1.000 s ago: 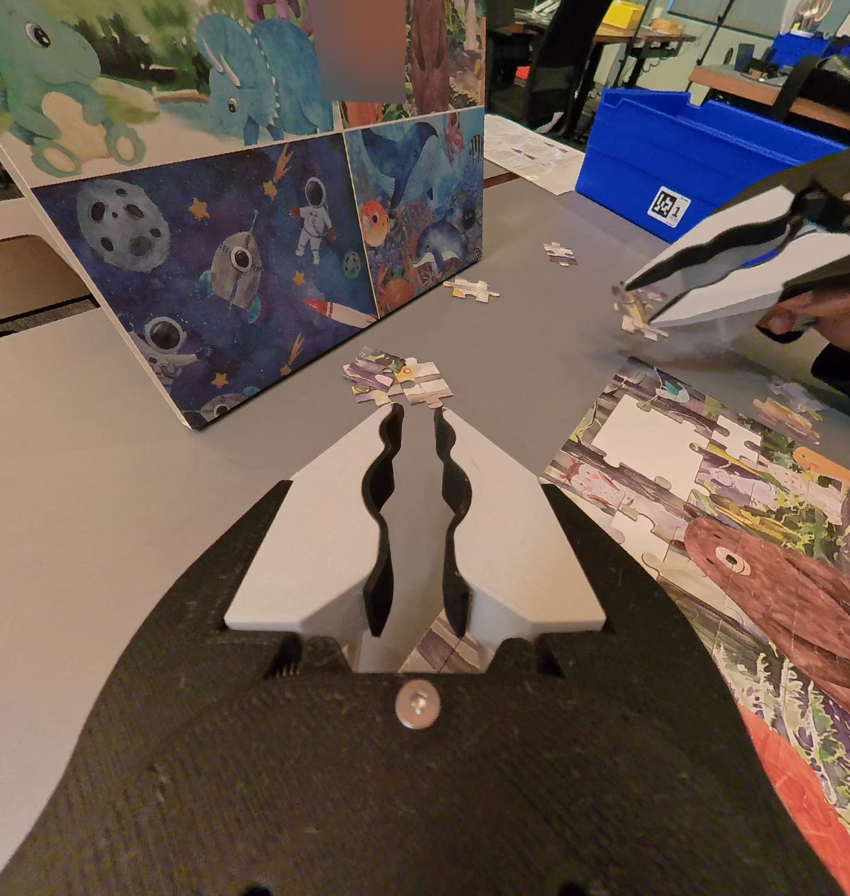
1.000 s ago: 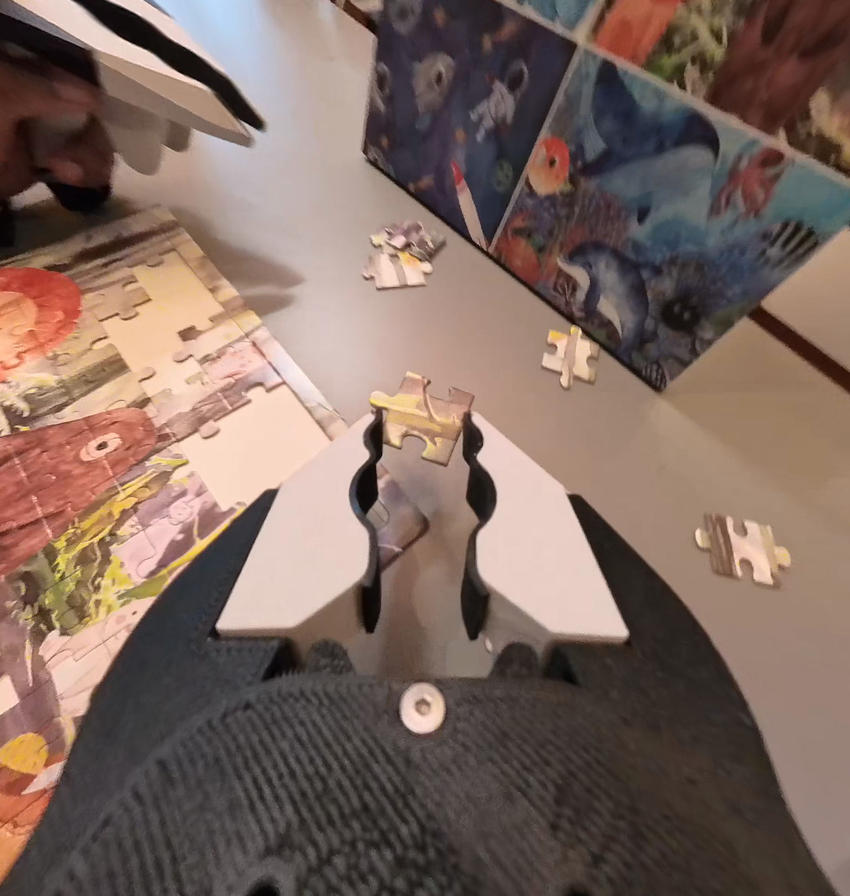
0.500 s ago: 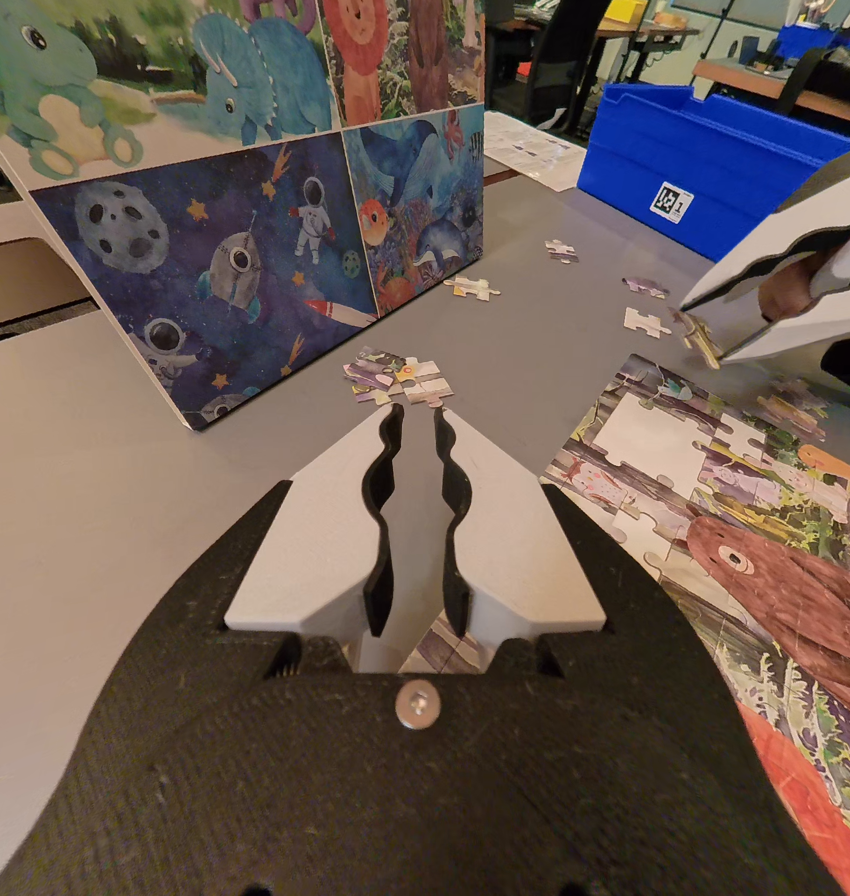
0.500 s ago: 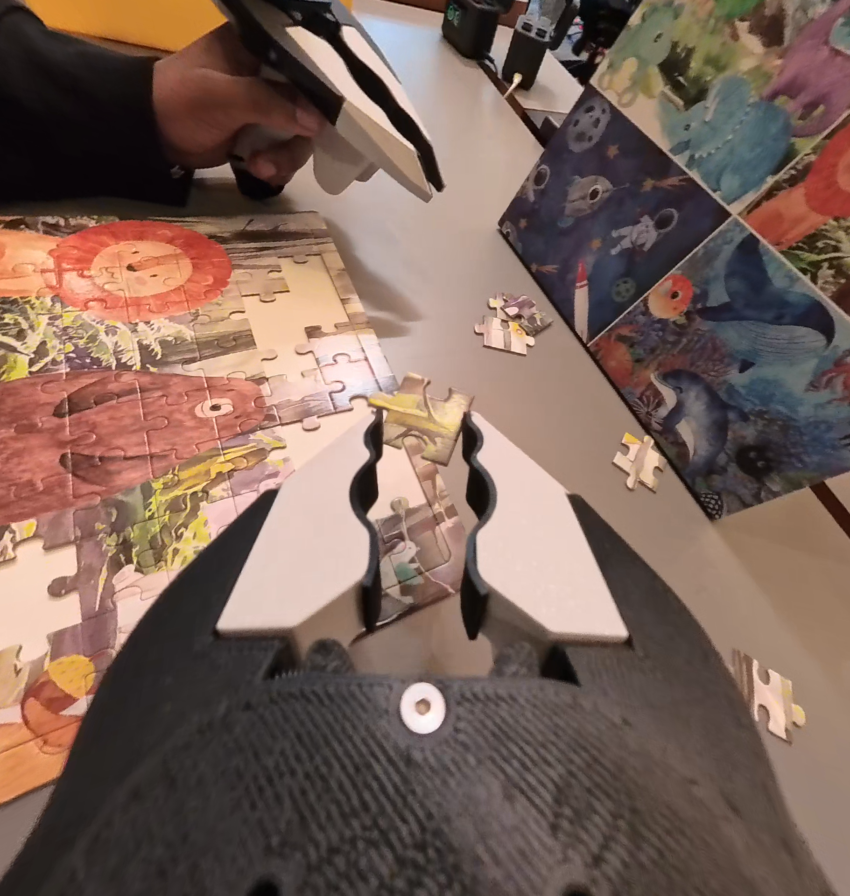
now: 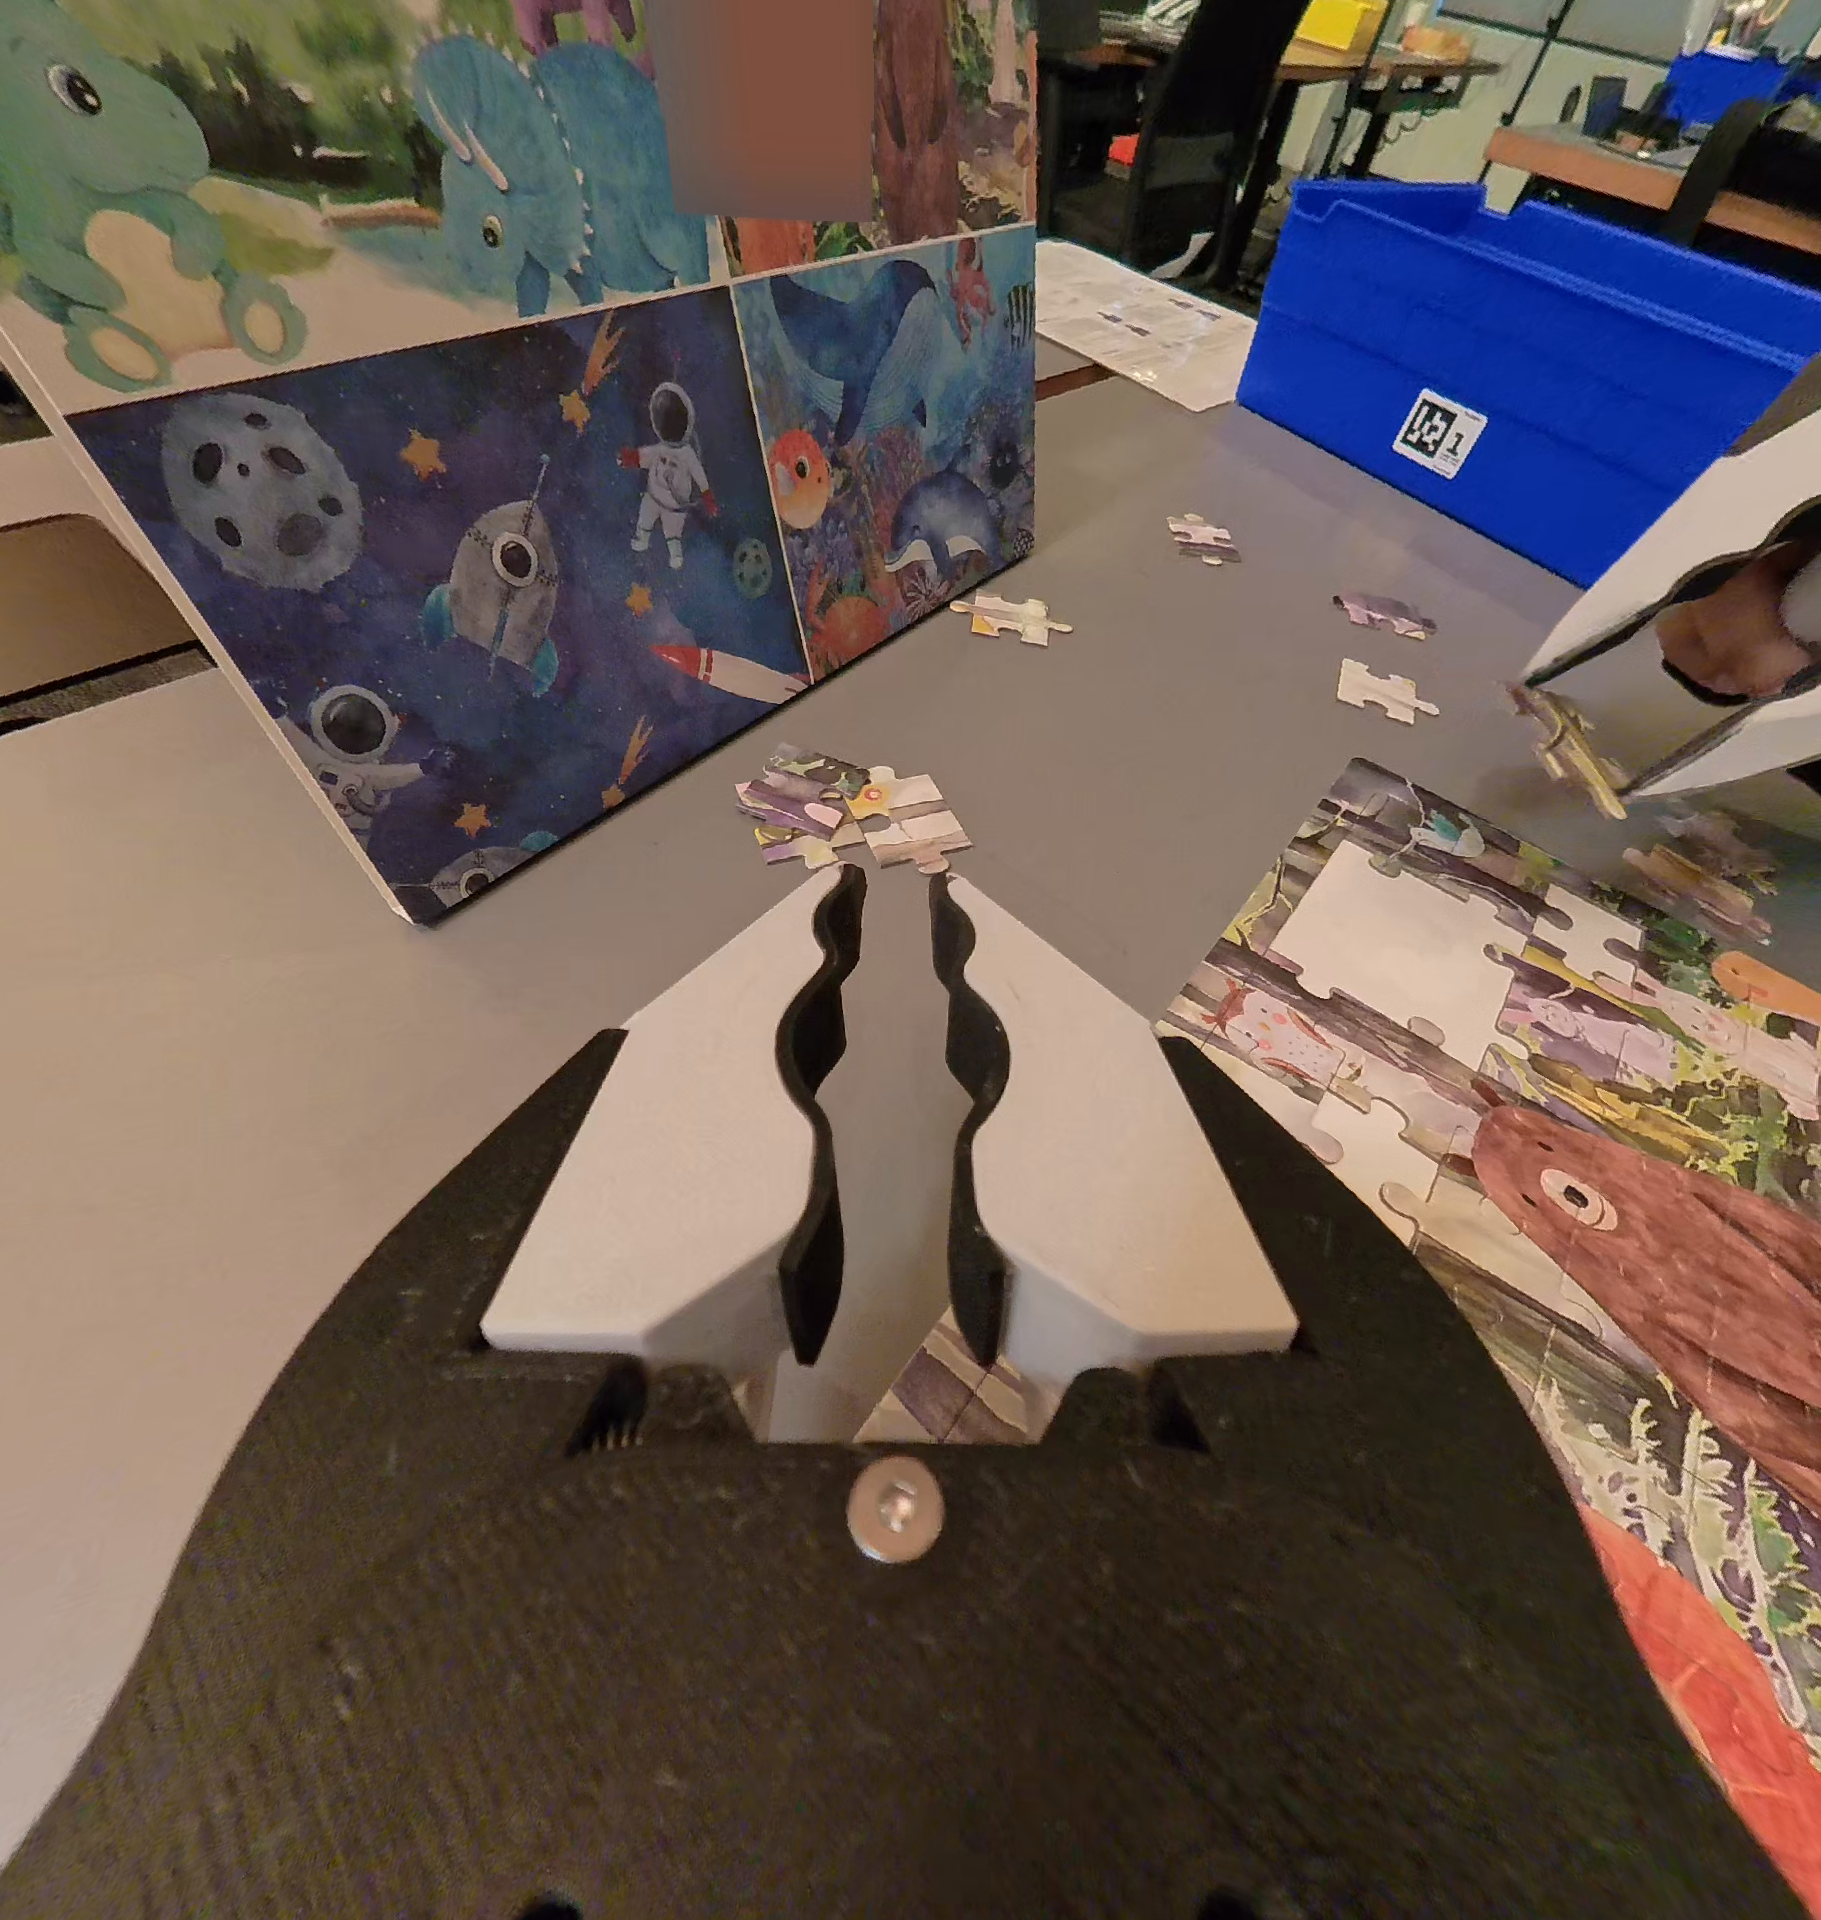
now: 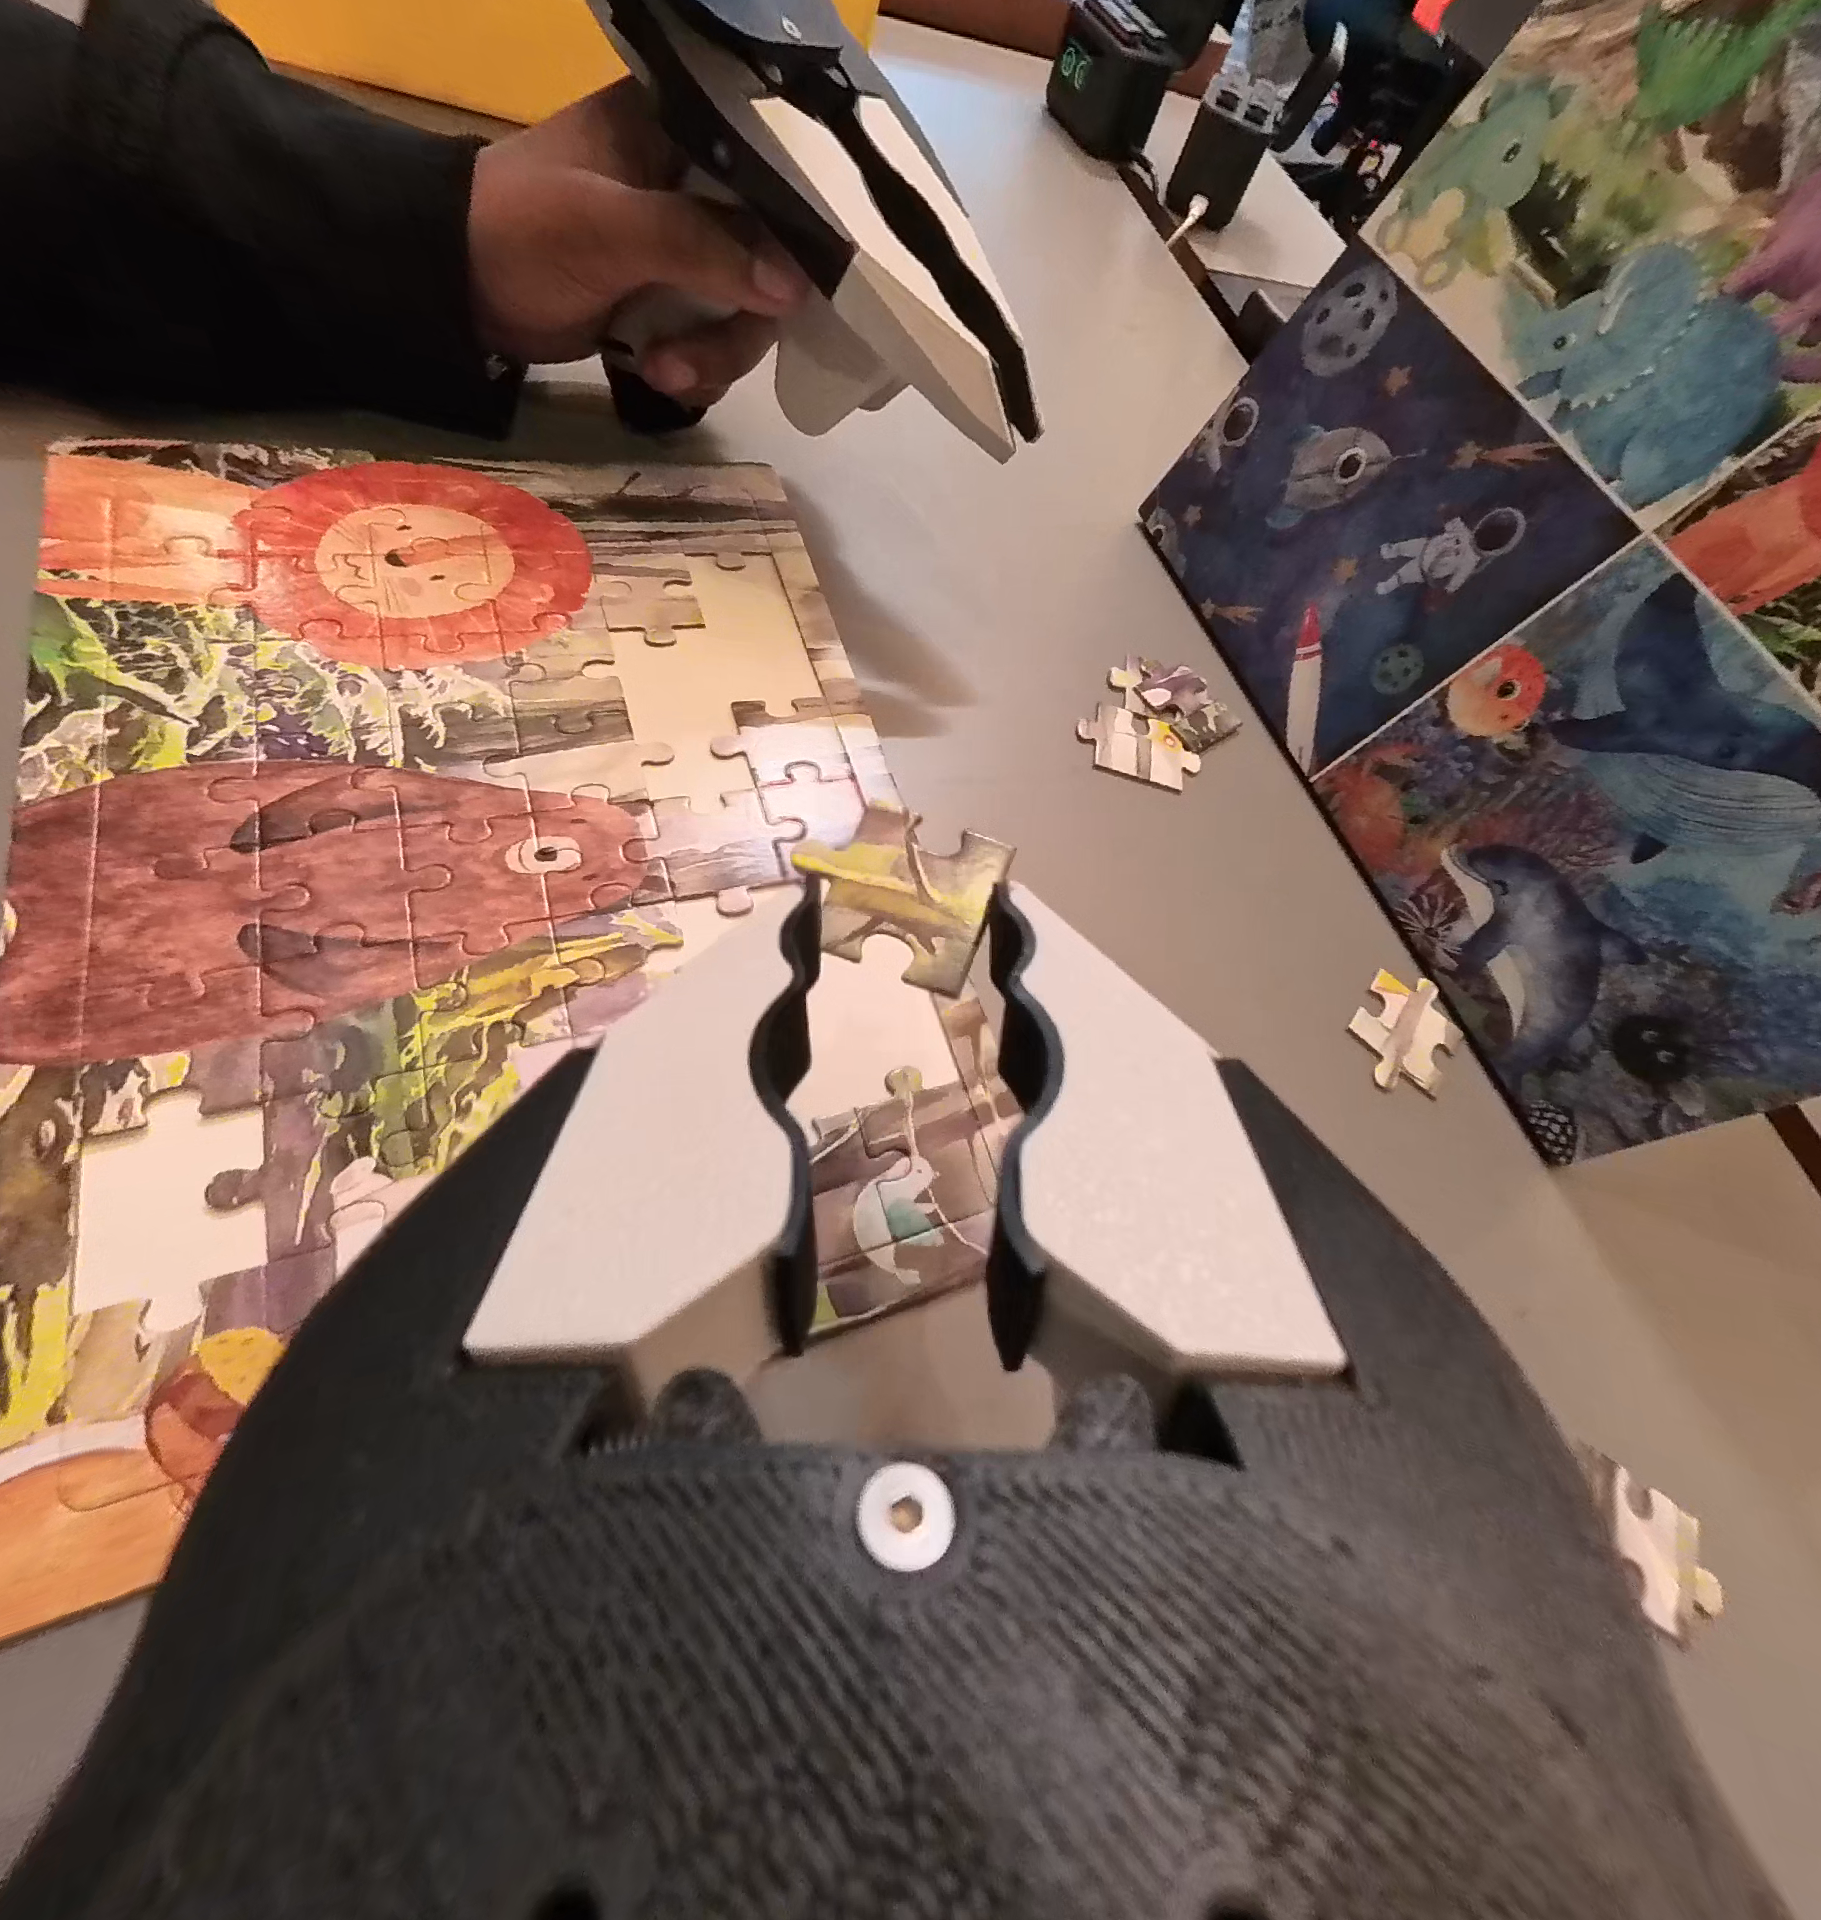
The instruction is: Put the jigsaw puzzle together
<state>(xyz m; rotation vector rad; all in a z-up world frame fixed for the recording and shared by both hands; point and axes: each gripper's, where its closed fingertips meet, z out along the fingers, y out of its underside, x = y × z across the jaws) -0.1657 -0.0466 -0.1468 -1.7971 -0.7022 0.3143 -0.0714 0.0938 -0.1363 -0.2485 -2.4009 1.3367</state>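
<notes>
The partly built animal puzzle [image 6: 314,831] lies flat on the grey table, with bare white gaps in it [image 6: 698,665]. It also shows at the right of the left wrist view [image 5: 1612,1195]. My right gripper [image 6: 901,899] is shut on a yellow-green puzzle piece [image 6: 906,914] and holds it just above the puzzle's near right part. In the left wrist view the right gripper [image 5: 1576,743] and its piece [image 5: 1571,758] hang by the puzzle's far corner. My left gripper [image 5: 893,883] is empty, its jaws almost together, above the table beside the puzzle. It also shows in the right wrist view [image 6: 1015,431].
A picture box [image 5: 470,571] stands propped behind a cluster of loose pieces [image 5: 854,805]. Single pieces lie about [image 5: 1010,618] [image 5: 1384,691] [image 6: 1654,1548]. A blue bin [image 5: 1508,343] stands at the back right. A person's hand [image 6: 594,260] holds the left gripper. Spacing between my two grippers at the tips: around 20 cm.
My right gripper has carried the piece from out over the table to over the puzzle's corner and lowered it. My left gripper has stayed put.
</notes>
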